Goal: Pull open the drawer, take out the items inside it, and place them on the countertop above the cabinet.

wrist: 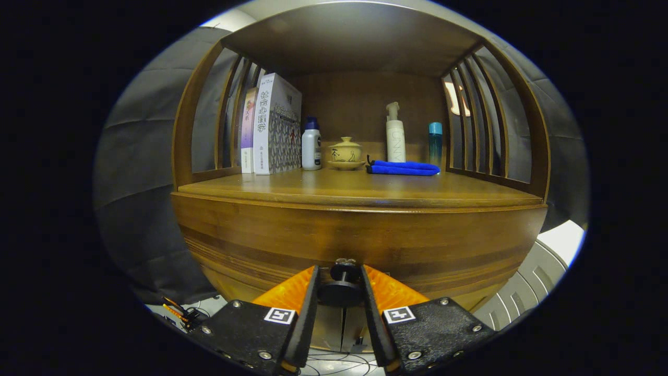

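Between my two fingers (pixel 308 297) one round dark knob (pixel 340 284) is sitting, and my gripper (pixel 339 292) is closing on it: both fingers are pressing against its sides. This knob is belonging to the drawer (pixel 292 237), whose front is a wide band of brown polished wood with darker stripes running across it. I am seeing one drawer and one knob, and the drawer front is looking flush with the cabinet, so I cannot see anything inside it.

Just beyond the fingers and above the drawer, the wooden countertop (pixel 323 185) is lying flat and smooth, with a rounded front edge. At the far part of it, several things are standing in a row. On the left I am counting two books (pixel 271 125) upright, leaning on the slatted side (pixel 224 104). Next to them one white bottle (pixel 311 146) with a blue cap is standing, then one small yellowish ceramic pot (pixel 345 153) with a lid, on a saucer. More to the right one tall white pump bottle (pixel 395 137) and one slim teal bottle (pixel 435 142) are standing, and one folded blue cloth (pixel 403 167) is lying in front of them. Both sides of the shelf are having curved wooden slats. Nothing is standing between my fingers and the knob.
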